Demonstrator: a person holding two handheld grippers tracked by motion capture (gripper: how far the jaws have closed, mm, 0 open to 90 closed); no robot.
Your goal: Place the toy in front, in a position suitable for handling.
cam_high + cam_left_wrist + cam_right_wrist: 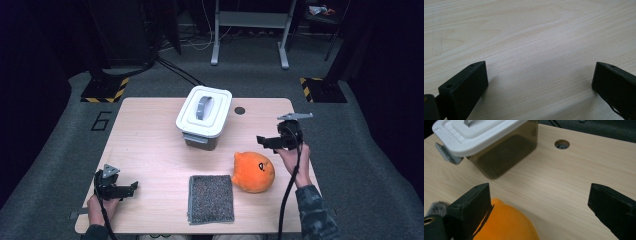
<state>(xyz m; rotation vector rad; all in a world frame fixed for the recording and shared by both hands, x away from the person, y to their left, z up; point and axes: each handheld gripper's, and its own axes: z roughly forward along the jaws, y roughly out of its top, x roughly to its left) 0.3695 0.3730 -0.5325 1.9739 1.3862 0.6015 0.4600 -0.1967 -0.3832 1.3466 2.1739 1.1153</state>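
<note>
An orange plush toy lies on the wooden table, right of a grey fuzzy mat. Behind them stands a box with a white lid and dark walls. My right gripper hovers just behind and right of the plush, pointing left, open and holding nothing. In the right gripper view its jaws stand wide, with the plush low beside the left jaw and the box ahead. My left gripper rests at the front left, open over bare wood.
A round cable hole sits in the table right of the box, also seen in the right gripper view as the hole. A metal latch sticks out from the box's lid. Beyond the table are desk legs and dark floor.
</note>
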